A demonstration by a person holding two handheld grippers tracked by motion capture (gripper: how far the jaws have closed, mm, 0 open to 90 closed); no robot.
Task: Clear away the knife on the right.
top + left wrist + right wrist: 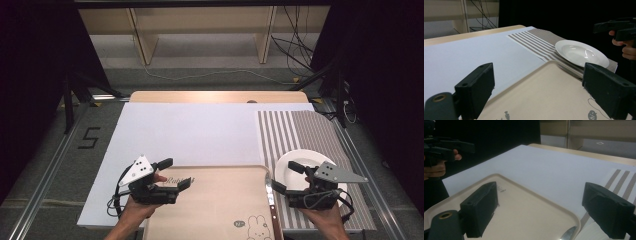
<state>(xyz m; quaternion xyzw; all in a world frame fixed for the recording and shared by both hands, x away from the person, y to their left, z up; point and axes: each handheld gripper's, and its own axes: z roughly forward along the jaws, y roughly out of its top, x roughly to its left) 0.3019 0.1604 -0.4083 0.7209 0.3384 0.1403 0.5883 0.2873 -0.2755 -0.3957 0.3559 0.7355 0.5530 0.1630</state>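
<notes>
L gripper (172, 173) jaws apart, hand-held | R gripper (287, 176) jaws apart, hand-held

Right hand-held gripper (539, 207): jaws wide apart, nothing between them, over beige tray (529, 215). Knife tip (567, 233) at tray's near rim. White sheet (544, 172) beyond tray; striped placemat (621, 180) at right. Left hand-held gripper (466, 146) upper left, held in a hand (436, 168)

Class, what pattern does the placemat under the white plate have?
The placemat has grey-brown and white stripes, clearest in the high view.
</notes>
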